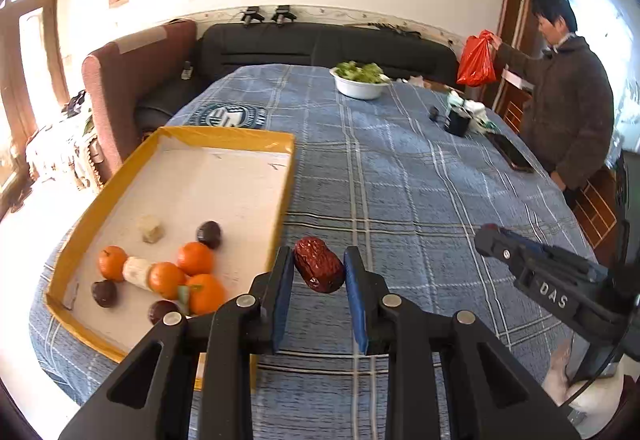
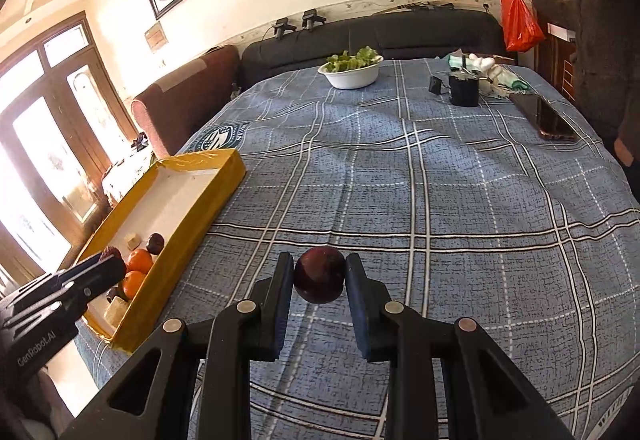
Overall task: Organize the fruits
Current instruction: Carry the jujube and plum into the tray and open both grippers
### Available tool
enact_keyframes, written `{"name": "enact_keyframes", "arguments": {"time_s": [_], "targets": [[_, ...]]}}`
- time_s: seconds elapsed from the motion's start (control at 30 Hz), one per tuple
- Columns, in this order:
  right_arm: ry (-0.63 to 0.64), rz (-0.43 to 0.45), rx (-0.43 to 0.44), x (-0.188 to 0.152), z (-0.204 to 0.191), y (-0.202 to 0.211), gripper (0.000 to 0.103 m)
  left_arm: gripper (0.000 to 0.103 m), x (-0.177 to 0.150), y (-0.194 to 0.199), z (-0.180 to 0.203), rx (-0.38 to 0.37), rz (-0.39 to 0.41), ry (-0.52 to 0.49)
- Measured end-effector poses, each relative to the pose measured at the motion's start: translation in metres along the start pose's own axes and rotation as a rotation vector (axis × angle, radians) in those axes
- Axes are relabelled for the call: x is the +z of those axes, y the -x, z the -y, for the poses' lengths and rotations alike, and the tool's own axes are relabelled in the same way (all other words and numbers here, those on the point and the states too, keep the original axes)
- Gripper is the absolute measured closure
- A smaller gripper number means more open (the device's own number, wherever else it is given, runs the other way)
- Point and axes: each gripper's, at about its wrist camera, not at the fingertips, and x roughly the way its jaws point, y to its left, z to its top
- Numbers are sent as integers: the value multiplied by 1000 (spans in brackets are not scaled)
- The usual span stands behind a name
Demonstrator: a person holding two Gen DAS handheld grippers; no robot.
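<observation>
The left gripper (image 1: 319, 268) is clamped on one wrinkled red date (image 1: 319, 265), held above the blue checked tablecloth (image 1: 400, 168) just beside the right wall of the yellow tray (image 1: 280, 196); the right gripper (image 2: 319, 275) is clamped on one dark round plum (image 2: 319, 274), over the cloth and well apart from the tray. In the left wrist view the tray holds four oranges (image 1: 195, 258), four dark plums (image 1: 209, 234) and two pale chunks (image 1: 150, 228), all bunched at its near end. Farther back on the table stand one white bowl of greens (image 1: 359, 79), one black cup (image 1: 457, 121) and one phone (image 1: 513, 152); one person (image 1: 568, 112) stands at the far right holding one red bag (image 1: 477, 61).
</observation>
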Motion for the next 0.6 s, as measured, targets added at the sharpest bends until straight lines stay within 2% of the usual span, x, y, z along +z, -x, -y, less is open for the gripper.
{"name": "enact_keyframes", "arguments": {"time_s": [0.27, 0.6], "targets": [[74, -21, 33, 9, -38, -13, 74, 78, 14, -1, -57, 71, 24, 81], [156, -85, 171, 24, -104, -47, 73, 78, 25, -19, -140, 194, 12, 159]]}}
